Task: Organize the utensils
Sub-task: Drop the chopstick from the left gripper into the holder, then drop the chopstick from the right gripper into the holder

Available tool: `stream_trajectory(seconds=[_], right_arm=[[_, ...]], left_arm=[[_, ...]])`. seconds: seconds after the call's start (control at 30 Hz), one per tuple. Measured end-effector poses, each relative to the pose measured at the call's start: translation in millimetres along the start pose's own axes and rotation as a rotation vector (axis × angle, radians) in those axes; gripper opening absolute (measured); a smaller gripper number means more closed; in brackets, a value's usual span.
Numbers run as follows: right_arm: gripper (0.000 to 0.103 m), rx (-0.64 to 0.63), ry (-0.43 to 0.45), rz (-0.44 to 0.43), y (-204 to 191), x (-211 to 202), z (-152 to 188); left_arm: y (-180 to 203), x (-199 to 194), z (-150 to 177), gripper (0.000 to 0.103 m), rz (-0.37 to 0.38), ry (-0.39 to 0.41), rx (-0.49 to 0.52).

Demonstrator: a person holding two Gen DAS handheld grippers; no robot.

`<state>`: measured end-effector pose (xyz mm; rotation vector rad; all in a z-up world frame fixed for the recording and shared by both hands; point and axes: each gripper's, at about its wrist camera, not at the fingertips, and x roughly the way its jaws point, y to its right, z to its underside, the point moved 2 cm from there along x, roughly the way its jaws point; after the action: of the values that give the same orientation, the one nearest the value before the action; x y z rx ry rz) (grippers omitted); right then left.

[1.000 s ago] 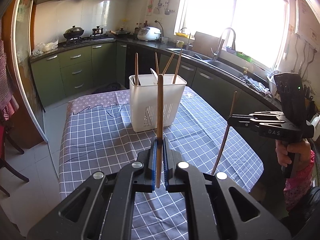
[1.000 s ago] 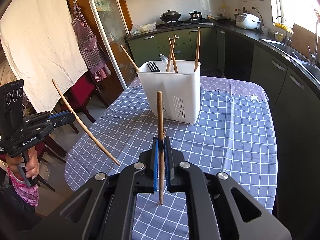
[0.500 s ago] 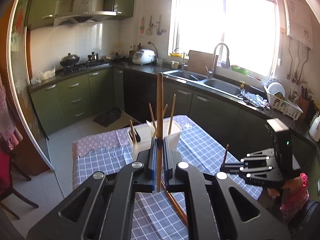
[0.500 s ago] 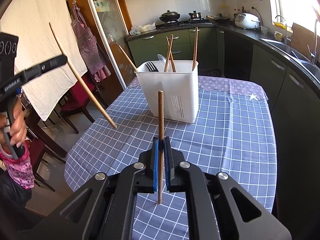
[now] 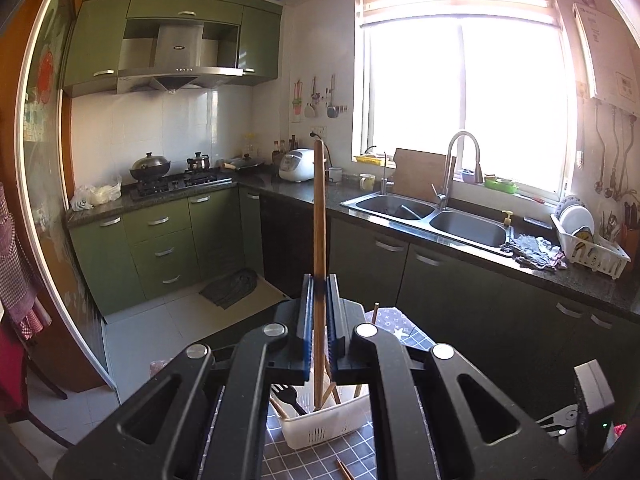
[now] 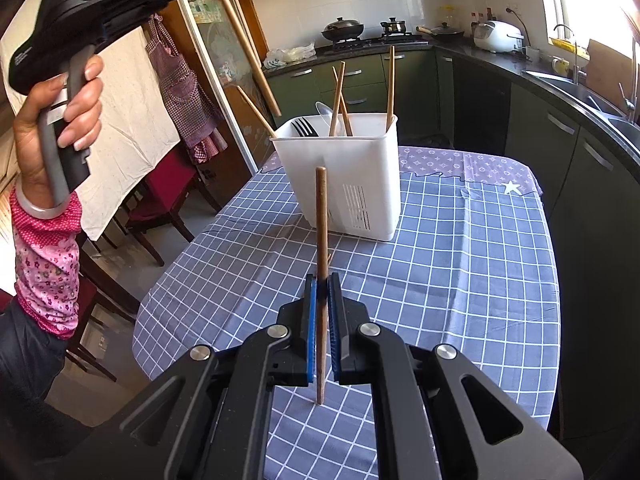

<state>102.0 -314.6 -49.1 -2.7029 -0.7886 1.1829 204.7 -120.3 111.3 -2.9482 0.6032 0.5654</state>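
The white utensil caddy (image 6: 352, 176) stands on the checked tablecloth (image 6: 460, 280) toward the far end of the table, well in from the cloth's left and right edges, with a broad stretch of bare cloth between it and the near edge; inside it stand several wooden chopsticks, a black fork (image 6: 306, 126) and a pale spoon, all leaning against the rim. The right gripper (image 6: 322, 320) hovers over the near part of the cloth, short of the caddy, its blue pads clamped together on a wooden chopstick (image 6: 321, 240) that stands upright, its lower tip close above the cloth; whether it touches the cloth cannot be told. The left gripper (image 5: 319, 320) is raised high to the left of the caddy, gripped by a hand (image 6: 56, 120) in a pink floral sleeve (image 6: 46, 264); its jaws are pressed together on a second wooden chopstick (image 5: 319, 220), which in the right wrist view slants down toward the caddy's left rim, its lower end in the air above and left of that rim. In the left wrist view the caddy (image 5: 324, 420) lies below the jaws, and a loose chopstick (image 5: 344, 469) lies on the cloth on the caddy's near side. To the left of the caddy, beyond the table edge, stand dark red chairs (image 6: 168, 196); to its right, a narrow aisle separates the table from the green cabinets (image 6: 580, 160).
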Motion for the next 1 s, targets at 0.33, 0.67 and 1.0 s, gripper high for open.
stream_trajectory(seconds=[0.33, 0.67, 1.0], right_arm=[[0.007, 0.014, 0.001, -0.027, 1.1, -1.8, -1.6], [0.007, 0.003, 0.134, -0.056, -7.1, -41.2, -52.2], [0.007, 0.016, 0.347, -0.024, -7.1, -78.3, -161.7]], left_arm=[[-2.9, 53.8, 49.6, 0.007, -0.029, -0.156, 0.003], [-16.1, -9.4, 76.5, 0.020, 0.012, -0.101, -0.103], [-21.5, -72.4, 134.6, 0.020, -0.004, -0.110, -0.141]])
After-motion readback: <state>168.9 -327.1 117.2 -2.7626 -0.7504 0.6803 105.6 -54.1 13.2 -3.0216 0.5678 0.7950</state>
